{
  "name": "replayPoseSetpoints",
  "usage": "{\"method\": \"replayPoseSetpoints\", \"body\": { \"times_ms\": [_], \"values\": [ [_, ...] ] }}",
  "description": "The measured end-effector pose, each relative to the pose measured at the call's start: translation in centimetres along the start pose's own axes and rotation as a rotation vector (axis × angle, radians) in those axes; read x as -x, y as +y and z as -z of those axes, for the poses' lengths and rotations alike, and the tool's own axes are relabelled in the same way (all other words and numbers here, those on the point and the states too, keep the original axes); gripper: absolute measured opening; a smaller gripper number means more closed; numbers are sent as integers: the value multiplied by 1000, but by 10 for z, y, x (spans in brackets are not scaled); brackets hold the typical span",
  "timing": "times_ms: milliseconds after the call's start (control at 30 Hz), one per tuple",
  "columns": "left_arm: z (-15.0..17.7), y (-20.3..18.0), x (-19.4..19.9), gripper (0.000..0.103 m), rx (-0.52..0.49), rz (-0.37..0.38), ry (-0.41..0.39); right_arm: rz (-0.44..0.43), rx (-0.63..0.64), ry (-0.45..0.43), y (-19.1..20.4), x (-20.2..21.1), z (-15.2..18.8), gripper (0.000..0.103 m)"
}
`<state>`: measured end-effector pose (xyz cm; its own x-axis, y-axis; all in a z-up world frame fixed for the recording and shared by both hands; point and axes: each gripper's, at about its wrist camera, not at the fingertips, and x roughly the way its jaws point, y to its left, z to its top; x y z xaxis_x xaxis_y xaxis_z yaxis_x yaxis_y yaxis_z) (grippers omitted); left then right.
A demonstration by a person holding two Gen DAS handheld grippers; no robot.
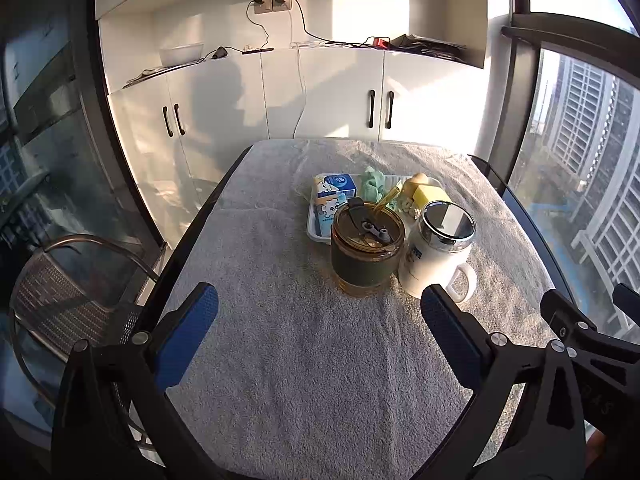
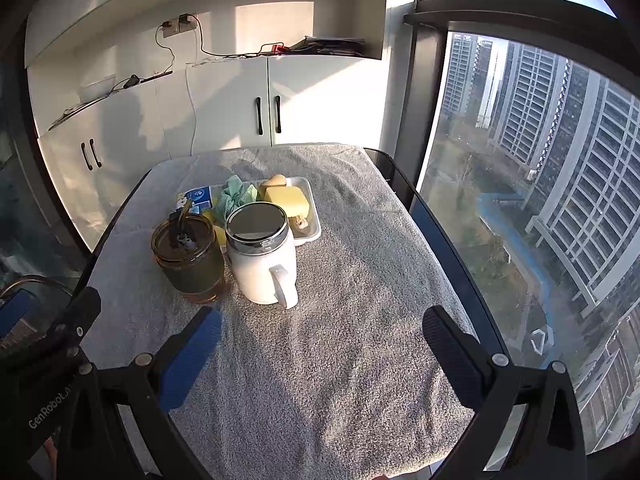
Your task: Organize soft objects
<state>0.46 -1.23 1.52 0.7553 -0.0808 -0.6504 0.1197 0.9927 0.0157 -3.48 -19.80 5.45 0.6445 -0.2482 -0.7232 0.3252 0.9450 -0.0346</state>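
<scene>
Two grippers, both with fingers spread wide and holding nothing: left gripper [image 1: 320, 332] above the near half of the table [image 1: 224, 184], right gripper [image 2: 322, 346] likewise, hovering over the grey towel [image 2: 340, 360] that covers the tabletop. Toward the far edge, a white tray [image 2: 314, 229] carrying the soft things. On its left side, a blue-and-white tissue pack [image 1: 335, 189]; in the middle, a crumpled green cloth [image 2: 234, 196]; on the right side, a yellow sponge [image 2: 288, 200] with a rounded tan piece [image 2: 274, 181] just behind it, kind unclear. Near the tray's front right corner, something small and pale [image 2: 300, 222], too small to tell. Just in front of the tray, toward the table's middle, an amber glass cup [image 1: 366, 254] with a dark sleeve, lid and straw, and right beside it a white mug [image 1: 434, 258] with a shiny lid and its handle pointing toward the near edge. Beyond the far edge, white cabinets [image 1: 320, 92]; off the left edge, a metal chair [image 1: 72, 292].
</scene>
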Motion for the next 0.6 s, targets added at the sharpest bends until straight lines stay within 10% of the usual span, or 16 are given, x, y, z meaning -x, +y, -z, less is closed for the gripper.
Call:
{"method": "replayPoseSetpoints", "body": {
  "times_ms": [600],
  "values": [
    [0, -1, 0, 103, -5, 4, 7, 10, -3, -10, 0, 0, -1, 103]
  ]
}}
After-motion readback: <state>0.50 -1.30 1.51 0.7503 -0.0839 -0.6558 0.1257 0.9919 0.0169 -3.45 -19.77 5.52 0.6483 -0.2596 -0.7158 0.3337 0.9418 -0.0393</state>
